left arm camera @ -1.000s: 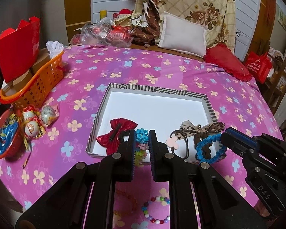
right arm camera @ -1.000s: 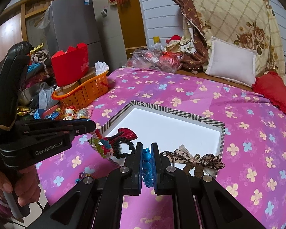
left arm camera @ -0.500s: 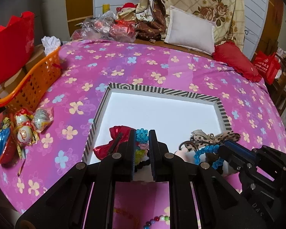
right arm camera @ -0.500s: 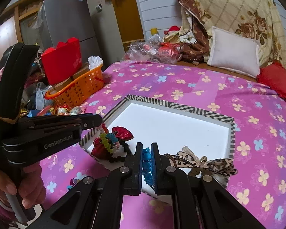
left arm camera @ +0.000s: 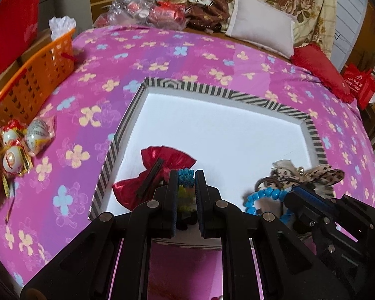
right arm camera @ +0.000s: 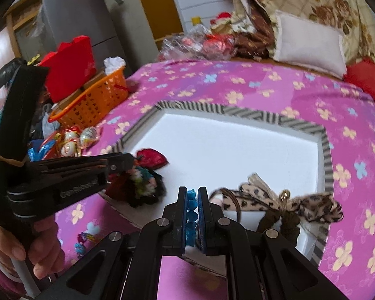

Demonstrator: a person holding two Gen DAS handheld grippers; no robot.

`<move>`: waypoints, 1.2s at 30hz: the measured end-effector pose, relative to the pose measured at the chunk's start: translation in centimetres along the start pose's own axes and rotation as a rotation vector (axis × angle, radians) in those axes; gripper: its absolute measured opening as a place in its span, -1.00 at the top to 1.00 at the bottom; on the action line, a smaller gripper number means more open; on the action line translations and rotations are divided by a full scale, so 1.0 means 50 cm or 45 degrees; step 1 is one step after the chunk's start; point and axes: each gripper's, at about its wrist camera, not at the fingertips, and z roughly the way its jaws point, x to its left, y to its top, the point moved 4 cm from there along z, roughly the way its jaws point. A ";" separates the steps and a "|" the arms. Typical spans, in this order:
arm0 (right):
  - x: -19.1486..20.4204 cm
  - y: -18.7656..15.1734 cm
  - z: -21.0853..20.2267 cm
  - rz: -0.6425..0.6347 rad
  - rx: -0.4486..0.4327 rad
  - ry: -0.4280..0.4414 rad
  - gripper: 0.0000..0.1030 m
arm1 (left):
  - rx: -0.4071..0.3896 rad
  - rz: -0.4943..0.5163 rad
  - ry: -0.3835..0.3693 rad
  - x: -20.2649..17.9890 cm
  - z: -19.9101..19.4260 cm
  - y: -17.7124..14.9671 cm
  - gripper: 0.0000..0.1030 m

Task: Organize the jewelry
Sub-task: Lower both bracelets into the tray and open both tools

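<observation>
Left wrist view: the left gripper (left arm camera: 186,197) is clamped on a multicoloured bead bracelet (left arm camera: 186,187), held over the near edge of the striped-rim box (left arm camera: 212,91). Its 2 jaws stand nearly together with the beads pressed between them. The red bow clip (left arm camera: 162,172) lies inside the box at its near-left corner, just beside the bracelet.

Right wrist view: the right gripper (right arm camera: 192,212) is clamped on a blue bead bracelet (right arm camera: 191,207), also over the near edge of the box (right arm camera: 326,150). The jaws are closed tight on the beads. The leopard-print bow (right arm camera: 287,202) lies inside the box at its near-right corner, just beside the right gripper. A dark hair tie (right arm camera: 280,222) appears to hang from the bow over the box wall; motion blur makes this uncertain.

The box rests on the pink floral bedspread (left arm camera: 182,57). An orange basket (left arm camera: 35,77) stands well to the left of the box.
</observation>
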 end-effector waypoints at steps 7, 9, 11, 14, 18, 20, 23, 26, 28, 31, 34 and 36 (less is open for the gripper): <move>-0.030 -0.031 0.026 0.035 0.063 -0.037 0.85 | 0.047 -0.007 0.019 0.005 0.032 -0.026 0.77; -0.032 -0.039 0.032 0.033 0.080 -0.046 0.85 | 0.054 -0.006 0.023 0.003 0.036 -0.033 0.77; -0.032 -0.044 0.037 0.029 0.094 -0.050 0.85 | 0.052 -0.001 0.033 0.001 0.035 -0.038 0.77; -0.032 -0.049 0.037 0.037 0.106 -0.063 0.80 | 0.036 0.013 0.065 -0.001 0.029 -0.045 0.77; -0.035 -0.051 0.017 0.072 0.072 -0.075 0.33 | 0.006 0.045 0.103 -0.004 0.011 -0.050 0.62; -0.034 -0.051 0.004 0.078 0.052 -0.077 0.32 | -0.004 0.056 0.116 -0.005 0.001 -0.054 0.26; -0.026 -0.054 -0.014 0.069 0.045 -0.086 0.32 | -0.039 0.066 0.125 -0.007 -0.020 -0.059 0.15; -0.016 -0.060 -0.039 0.064 0.022 -0.094 0.32 | -0.071 0.079 0.131 -0.009 -0.048 -0.065 0.05; -0.011 -0.065 -0.059 0.067 0.004 -0.104 0.32 | -0.094 0.081 0.136 -0.008 -0.065 -0.068 -0.06; 0.001 -0.074 -0.089 0.061 -0.023 -0.142 0.19 | -0.118 0.067 0.146 -0.002 -0.093 -0.079 -0.09; 0.015 -0.084 -0.115 0.056 -0.048 -0.162 0.19 | -0.141 0.065 0.163 0.001 -0.119 -0.094 -0.14; 0.021 -0.092 -0.130 0.060 -0.053 -0.168 0.18 | -0.159 0.070 0.172 0.002 -0.136 -0.104 -0.16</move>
